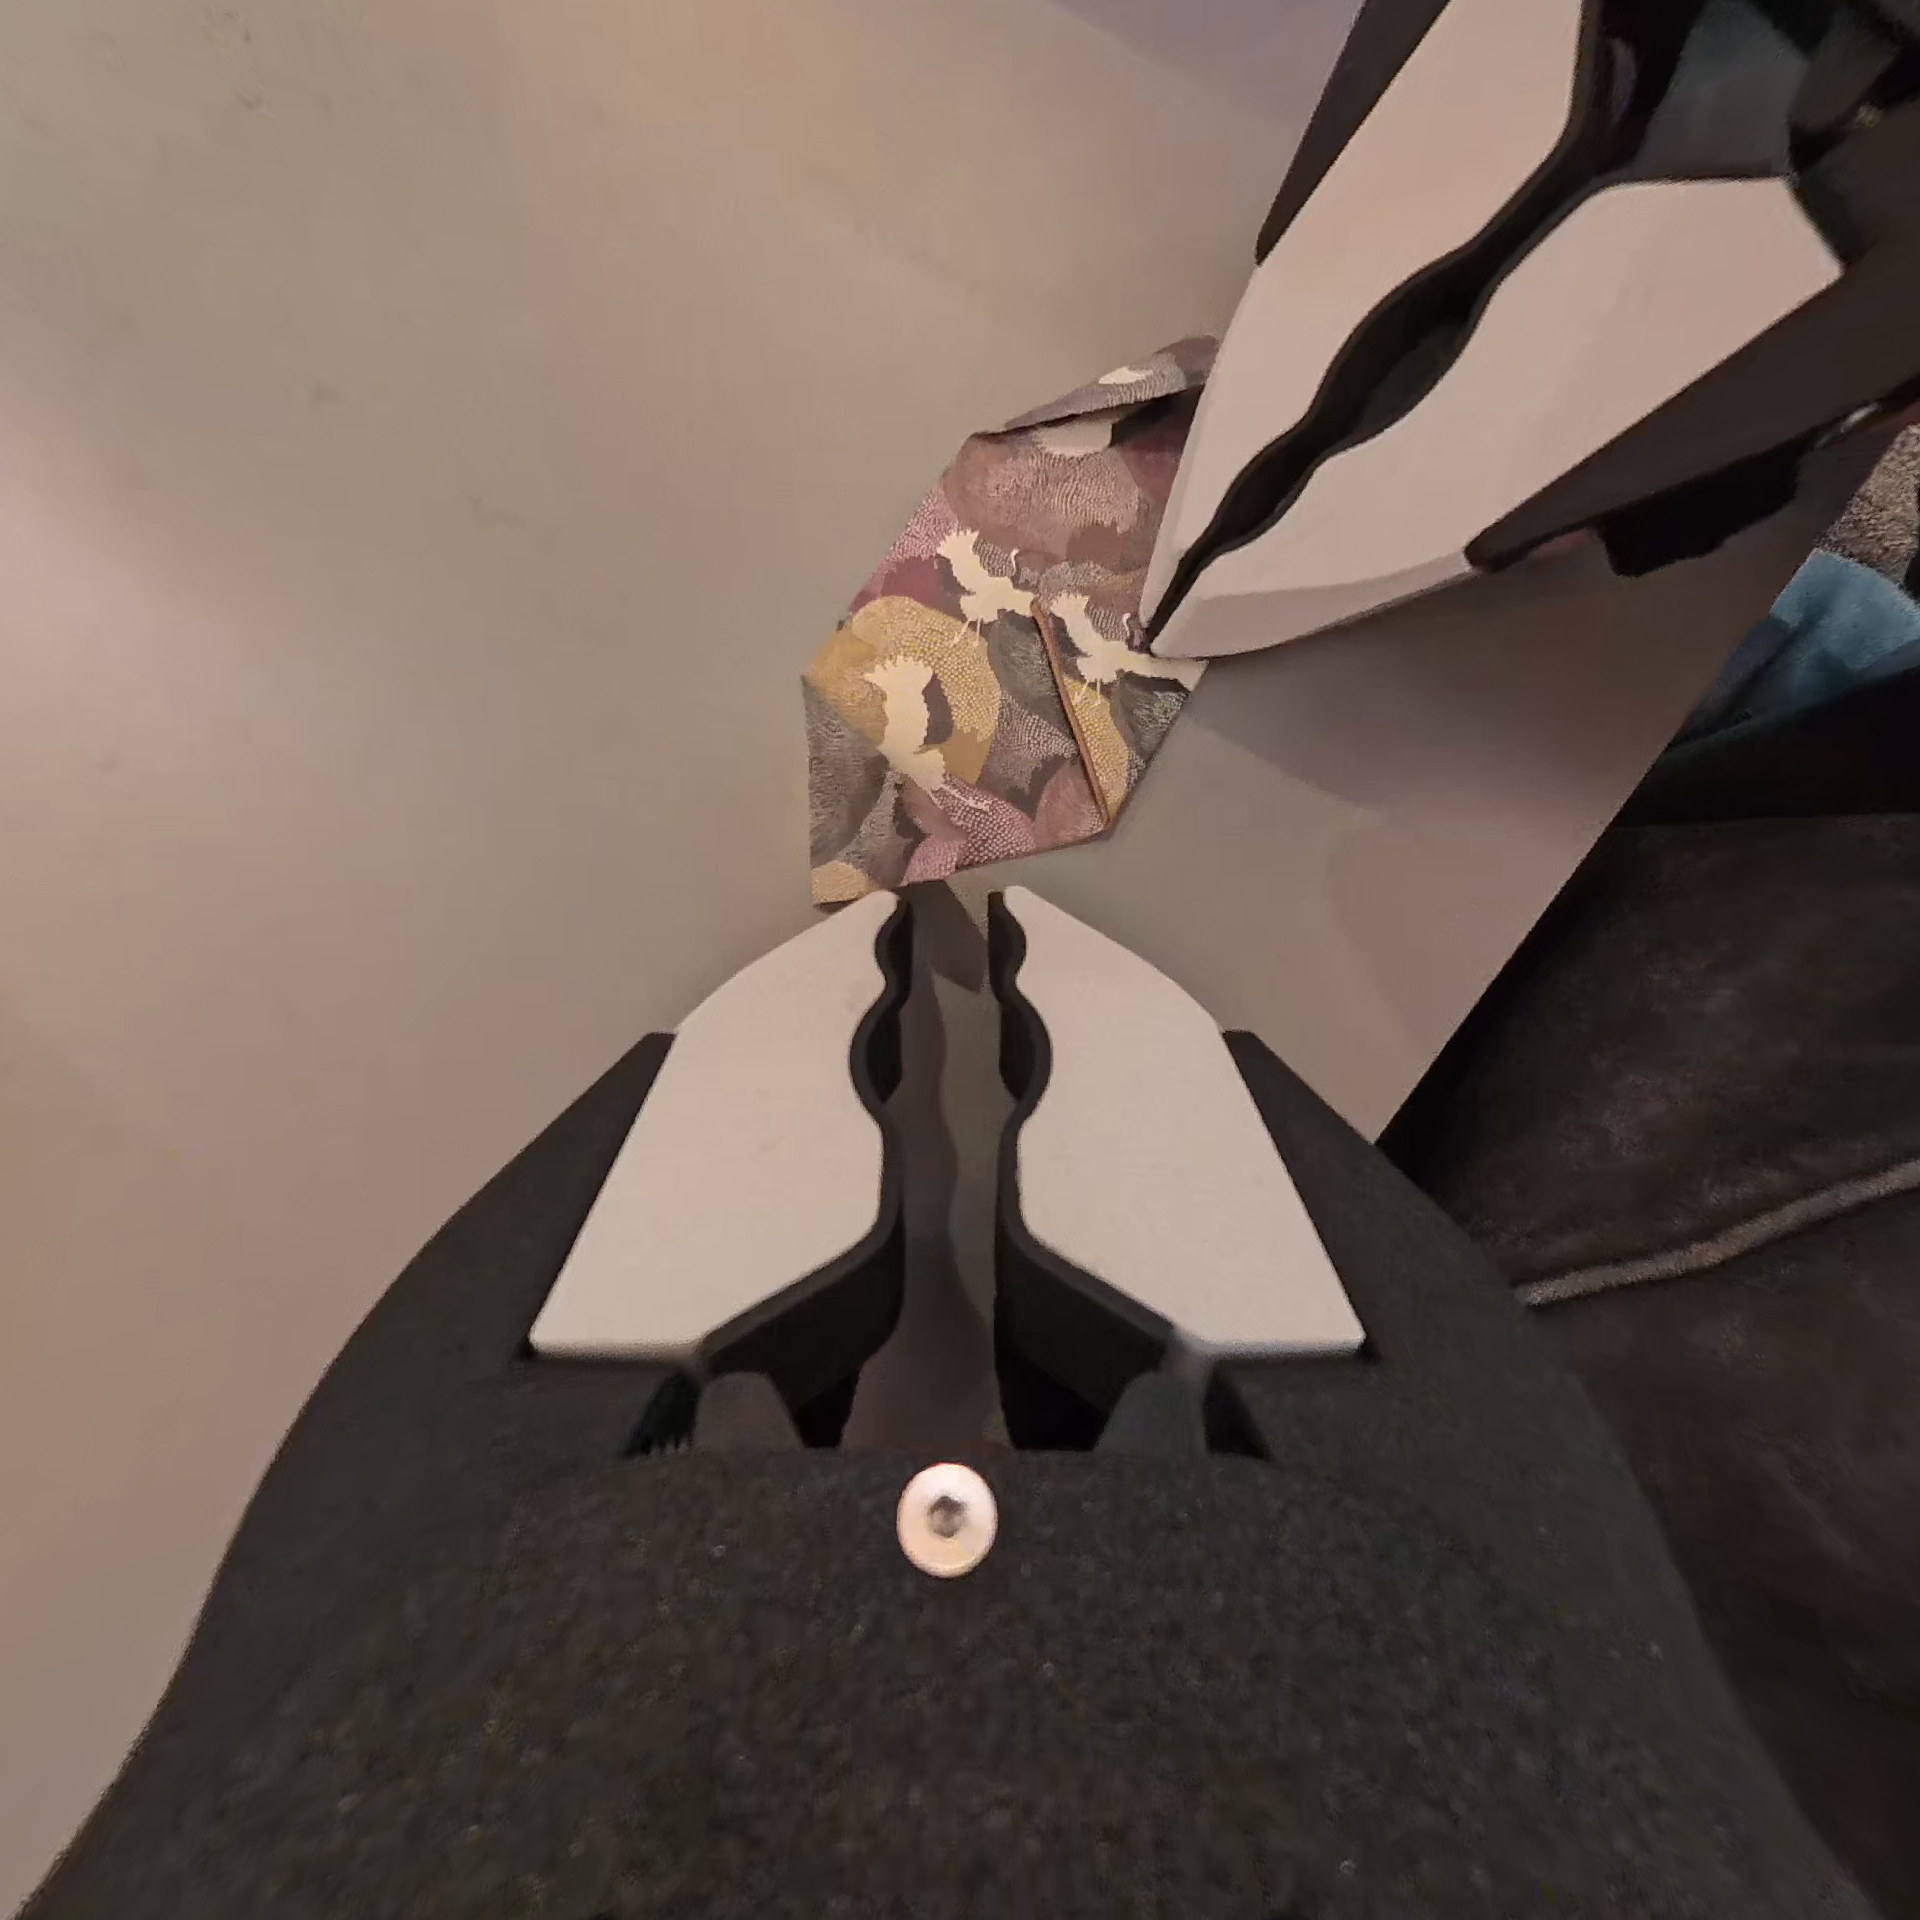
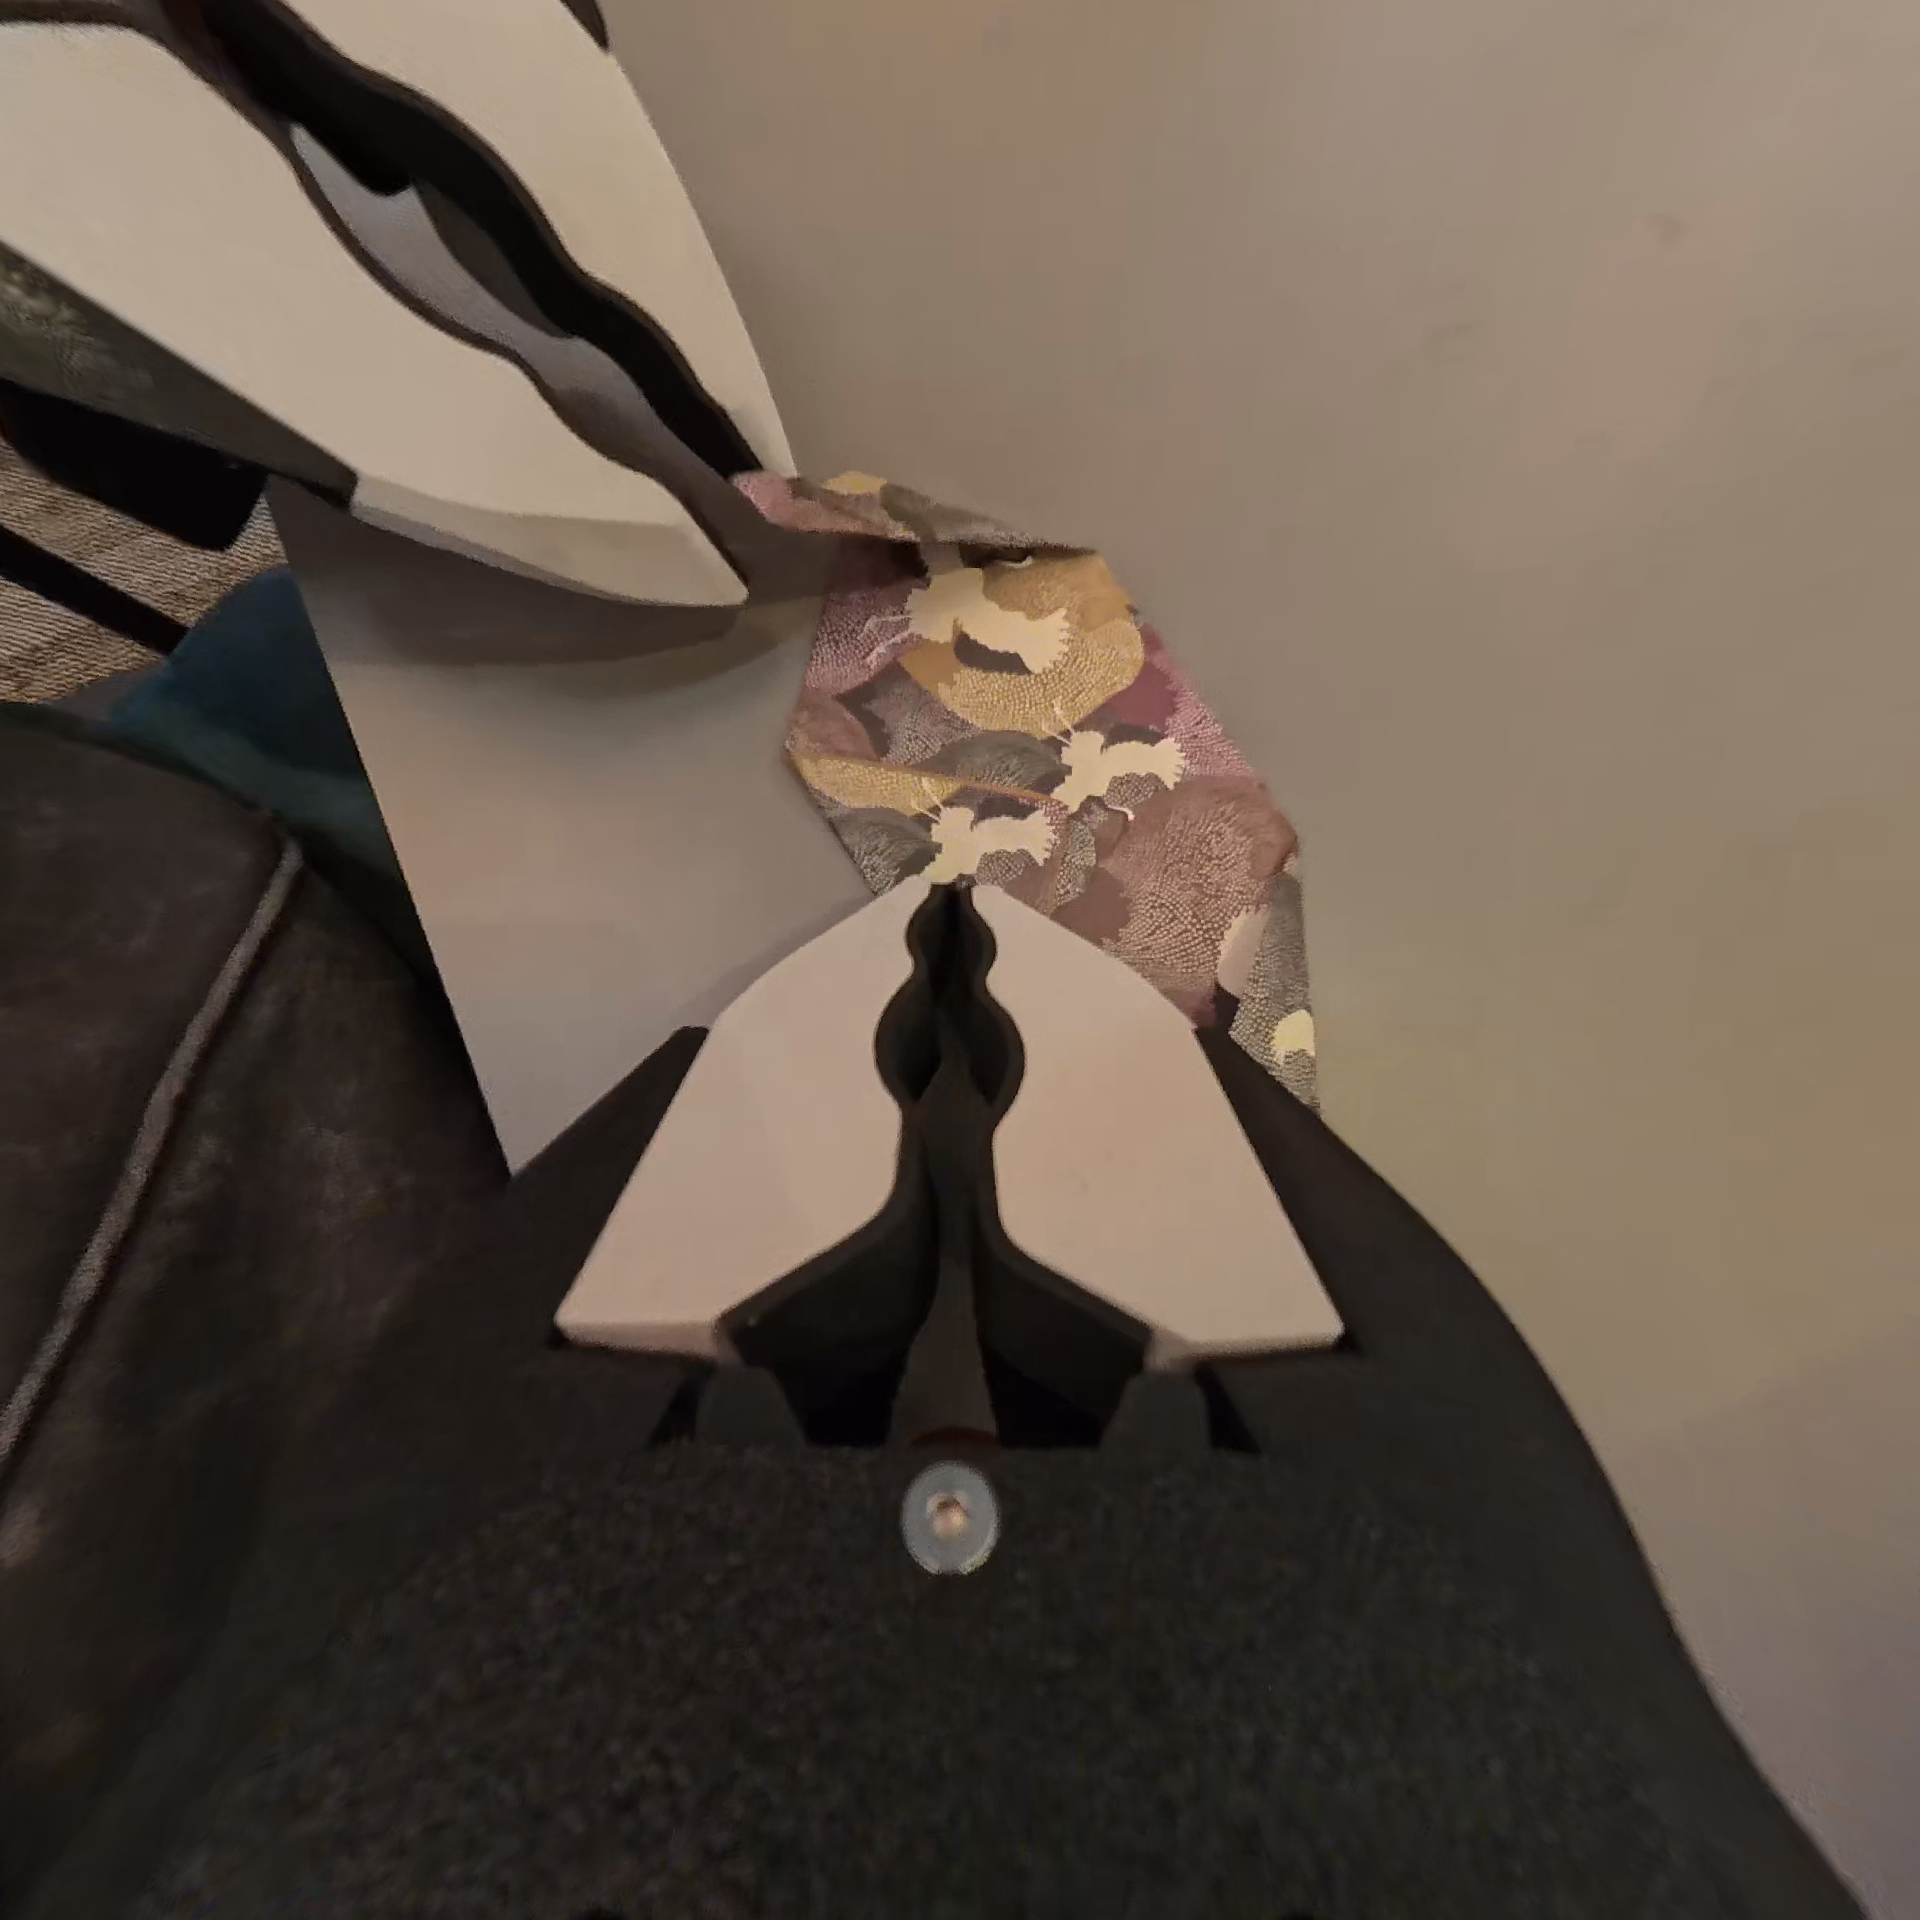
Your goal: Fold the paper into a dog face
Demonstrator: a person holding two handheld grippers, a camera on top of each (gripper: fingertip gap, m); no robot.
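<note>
The patterned paper (image 1: 966, 675), folded into a compact many-sided shape with a flap turned over at its far end, lies flat on the pale table (image 1: 416, 520). My left gripper (image 1: 948, 902) is slightly open, its tips just at the paper's near corner, with nothing seen between them. My right gripper (image 1: 1153, 629) comes in from the upper right, shut, its tips on the paper's right edge. In the right wrist view the right gripper (image 2: 951, 891) touches the paper (image 2: 1049, 717) at its near edge. The left gripper (image 2: 756, 525) is at the far corner.
The table's edge runs diagonally at the right of the left wrist view. Beyond it is a dark cushion with a grey seam (image 1: 1662, 1091), also in the right wrist view (image 2: 156, 1039). A blue item (image 1: 1849, 634) and grey carpet lie farther off. The grippers' ends are close to 7 cm from one another.
</note>
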